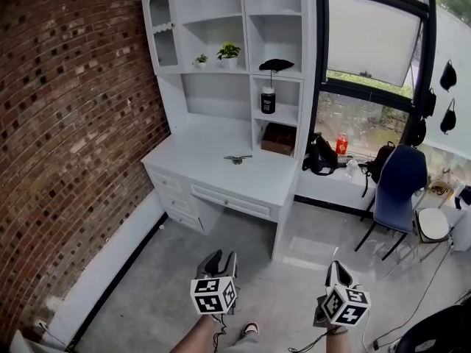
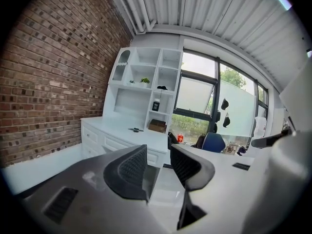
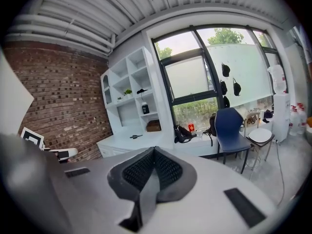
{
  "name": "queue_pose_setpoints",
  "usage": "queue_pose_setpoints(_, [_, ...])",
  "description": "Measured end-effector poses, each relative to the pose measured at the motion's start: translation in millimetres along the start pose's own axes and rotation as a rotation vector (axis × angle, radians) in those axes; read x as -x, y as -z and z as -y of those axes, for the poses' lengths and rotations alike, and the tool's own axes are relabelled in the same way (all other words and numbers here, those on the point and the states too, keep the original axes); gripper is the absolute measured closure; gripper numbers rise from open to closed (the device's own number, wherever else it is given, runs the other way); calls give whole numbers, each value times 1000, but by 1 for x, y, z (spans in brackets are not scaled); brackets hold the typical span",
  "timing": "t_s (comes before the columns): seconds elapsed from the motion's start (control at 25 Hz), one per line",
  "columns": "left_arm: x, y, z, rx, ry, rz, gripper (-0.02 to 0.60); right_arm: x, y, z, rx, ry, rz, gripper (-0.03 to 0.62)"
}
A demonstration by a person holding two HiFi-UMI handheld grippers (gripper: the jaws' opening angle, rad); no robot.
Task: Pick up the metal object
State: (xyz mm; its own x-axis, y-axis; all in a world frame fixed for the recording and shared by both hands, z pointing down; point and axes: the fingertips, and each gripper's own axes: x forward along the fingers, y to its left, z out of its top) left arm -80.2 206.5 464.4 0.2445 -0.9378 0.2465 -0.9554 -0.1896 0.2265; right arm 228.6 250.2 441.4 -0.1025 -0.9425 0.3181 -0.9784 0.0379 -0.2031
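The metal object (image 1: 237, 158) is small and dark. It lies on the white desk (image 1: 213, 169) across the room, also seen as a small shape in the left gripper view (image 2: 135, 129) and the right gripper view (image 3: 136, 136). My left gripper (image 1: 221, 259) hangs low over the floor, far from the desk, with its jaws apart and nothing between them (image 2: 158, 165). My right gripper (image 1: 334, 269) is beside it, jaws pressed together and empty (image 3: 154, 165).
A white shelf unit (image 1: 228, 43) with two small plants, a dark jar and a brown box stands on the desk. A brick wall (image 1: 66, 138) runs along the left. A blue chair (image 1: 397, 186), a stool (image 1: 433, 225) and bags stand by the window on the right.
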Motion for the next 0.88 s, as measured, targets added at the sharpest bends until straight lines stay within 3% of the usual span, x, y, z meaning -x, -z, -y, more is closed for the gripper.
queue_pose_setpoints(0.48, [-116, -45, -53, 20, 6, 9, 434, -114, -44, -20, 11, 22, 13, 592])
queue_pose_setpoints(0.88, [-163, -45, -74, 38, 6, -19, 434, -166, -57, -26, 9, 36, -17, 592])
